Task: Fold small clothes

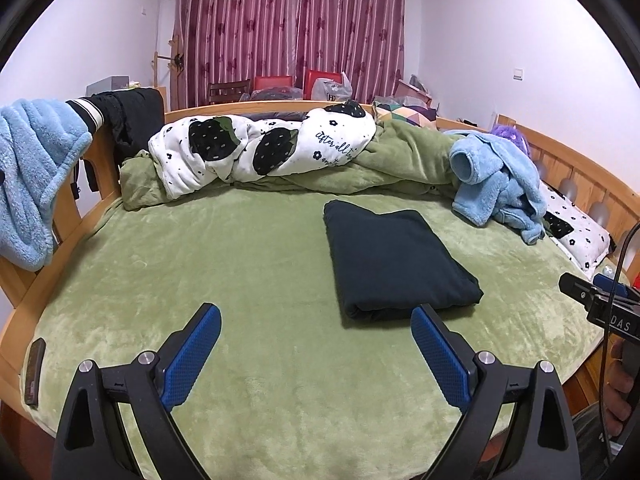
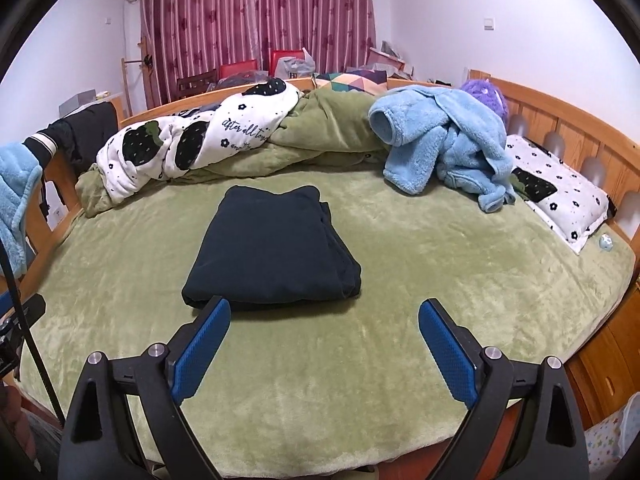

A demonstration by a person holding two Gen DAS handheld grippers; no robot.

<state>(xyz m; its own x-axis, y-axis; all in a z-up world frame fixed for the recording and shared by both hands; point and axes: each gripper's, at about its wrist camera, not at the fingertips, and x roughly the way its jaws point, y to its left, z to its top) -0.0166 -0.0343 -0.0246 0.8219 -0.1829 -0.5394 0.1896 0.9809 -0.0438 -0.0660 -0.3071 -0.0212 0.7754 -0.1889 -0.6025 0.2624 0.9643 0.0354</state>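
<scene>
A: Left wrist view: what do you have?

B: Your left gripper (image 1: pixel 316 330), jaws apart and empty, hovers just beside the near edge of the dark navy folded fabric garment (image 1: pixel 394 258), a tidy rectangle on the green plush bedspread (image 1: pixel 224 264).

A: Right wrist view?

B: Your right gripper (image 2: pixel 325 326) is likewise spread, holding nothing, near the garment. Beyond it, a crumpled light-blue fleece garment (image 2: pixel 444 148) looks unfolded, likely next.
</scene>
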